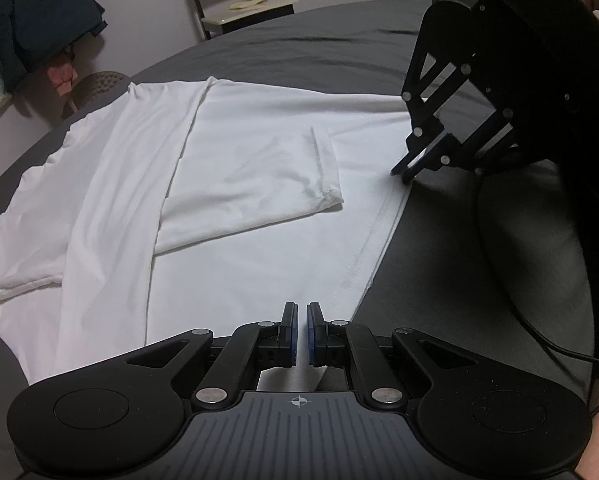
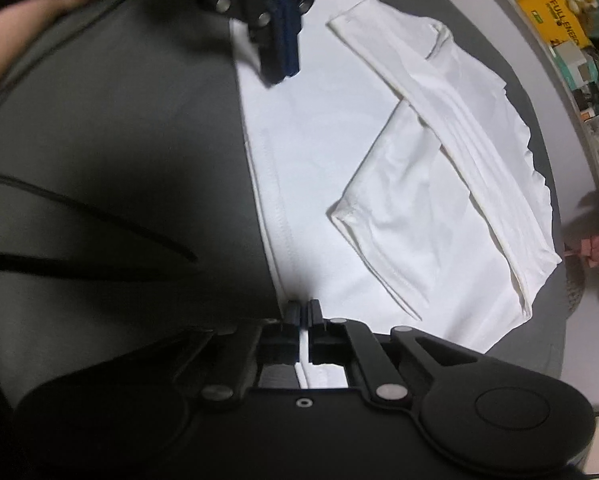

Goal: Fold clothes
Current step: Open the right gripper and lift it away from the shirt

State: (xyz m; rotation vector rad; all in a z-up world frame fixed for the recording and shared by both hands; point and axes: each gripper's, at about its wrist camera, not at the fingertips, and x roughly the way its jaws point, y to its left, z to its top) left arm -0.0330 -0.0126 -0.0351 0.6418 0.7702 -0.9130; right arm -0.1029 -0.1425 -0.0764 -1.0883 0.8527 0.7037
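Both your grippers are closed on the white shirt's (image 1: 259, 184) hem on the bed (image 1: 479, 260): left fingers (image 1: 302, 334) and right fingers (image 2: 304, 334) pinching cloth. Next, carry that hem up toward the collar, evenly.

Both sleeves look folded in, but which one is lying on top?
The sleeve whose hemmed cuff shows lies on top, flat across the white shirt towards its bottom hem. The other fold runs beside it as a long band, partly tucked under.

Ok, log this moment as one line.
stage: hem pinch | left gripper: shut on T-shirt hem | right gripper: shut on hem | both sleeves: folded in | surface: dark bed sheet
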